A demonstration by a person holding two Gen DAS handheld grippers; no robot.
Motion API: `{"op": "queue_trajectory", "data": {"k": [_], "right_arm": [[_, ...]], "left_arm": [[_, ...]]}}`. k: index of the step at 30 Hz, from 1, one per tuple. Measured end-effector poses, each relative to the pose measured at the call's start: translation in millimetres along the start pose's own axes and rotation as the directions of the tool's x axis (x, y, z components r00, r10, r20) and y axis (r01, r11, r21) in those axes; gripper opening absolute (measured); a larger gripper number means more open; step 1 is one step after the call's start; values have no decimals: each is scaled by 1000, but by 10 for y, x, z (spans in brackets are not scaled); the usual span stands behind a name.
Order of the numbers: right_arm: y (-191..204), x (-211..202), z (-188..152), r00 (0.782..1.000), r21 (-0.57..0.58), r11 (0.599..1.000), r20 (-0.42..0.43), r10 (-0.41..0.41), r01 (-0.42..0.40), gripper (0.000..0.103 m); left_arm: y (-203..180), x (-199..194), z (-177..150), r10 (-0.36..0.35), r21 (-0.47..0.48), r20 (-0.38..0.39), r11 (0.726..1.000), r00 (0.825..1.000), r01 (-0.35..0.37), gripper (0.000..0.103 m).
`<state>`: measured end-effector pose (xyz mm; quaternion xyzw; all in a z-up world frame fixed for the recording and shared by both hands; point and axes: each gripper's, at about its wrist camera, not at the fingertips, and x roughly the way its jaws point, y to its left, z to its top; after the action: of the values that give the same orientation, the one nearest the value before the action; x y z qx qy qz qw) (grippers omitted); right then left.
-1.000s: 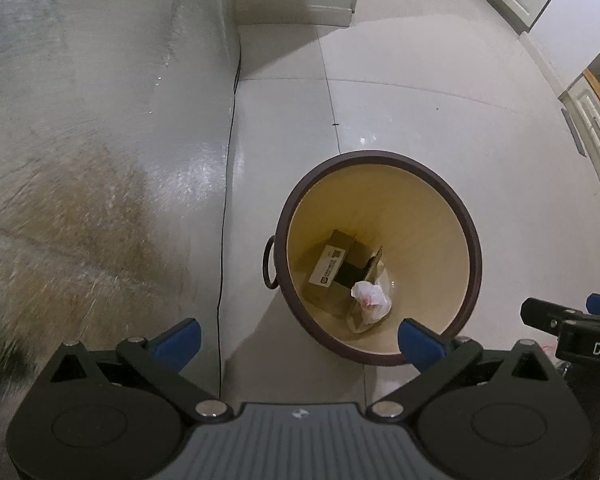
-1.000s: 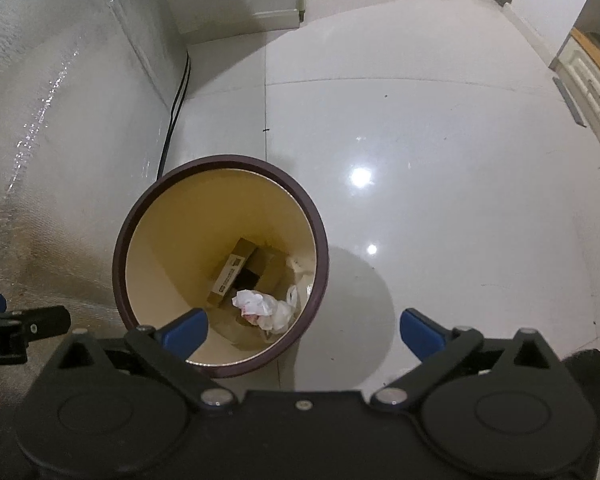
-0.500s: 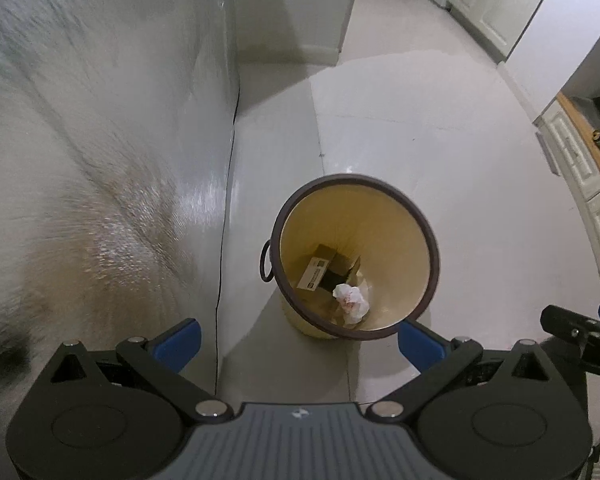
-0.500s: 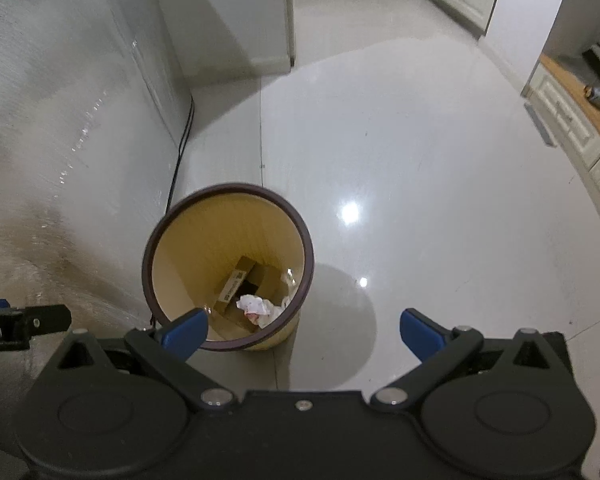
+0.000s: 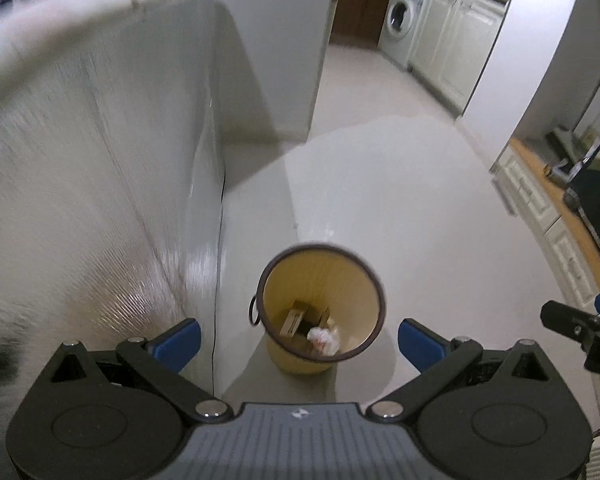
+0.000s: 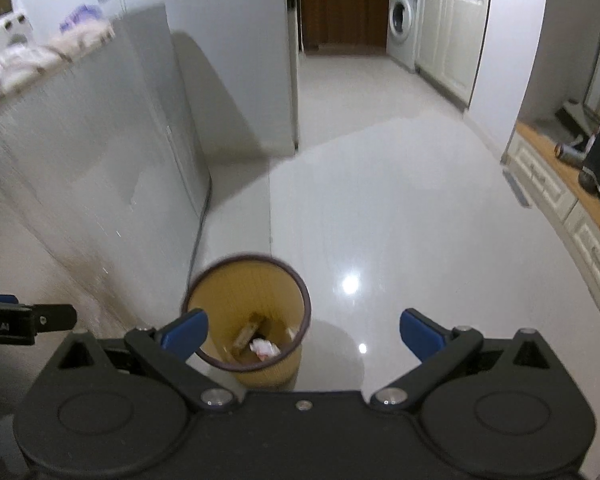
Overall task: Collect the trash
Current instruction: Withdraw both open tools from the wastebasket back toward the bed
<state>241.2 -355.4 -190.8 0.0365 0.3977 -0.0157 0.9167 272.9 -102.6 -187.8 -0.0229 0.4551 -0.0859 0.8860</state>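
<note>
I count 1 yellow waste bin [image 5: 322,276], holding 1 cardboard box [image 5: 296,317] and 1 crumpled white paper wad [image 5: 321,337]. Farther off I see 1 washing machine [image 5: 401,28]. 2 grippers: left gripper [image 5: 298,340], right gripper [image 6: 304,332].

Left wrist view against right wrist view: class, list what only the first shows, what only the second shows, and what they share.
Only the left wrist view shows the ring handle on the bin's side and the right gripper at its edge.

Only the right wrist view shows the blurred packages on top of the grey appliance and the left gripper at its edge.

Both show the yellow waste bin holding a cardboard box and crumpled tissue, plus the washing machine.
</note>
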Motion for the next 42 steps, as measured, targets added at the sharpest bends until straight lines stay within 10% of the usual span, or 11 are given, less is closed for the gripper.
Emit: {"op": "queue_trajectory", "data": {"k": [19,42], "right_arm": [[116,-1655,214,951,-13,999,308,-30,36,103],[901,-2243,325,876,-79,996,475,81,-49,103]], "left_arm": [[-216,-1846,58,-47,62,336,998,941,28,103],[538,-2944,-21,94,-8,527,994,844,-106,103]]}}
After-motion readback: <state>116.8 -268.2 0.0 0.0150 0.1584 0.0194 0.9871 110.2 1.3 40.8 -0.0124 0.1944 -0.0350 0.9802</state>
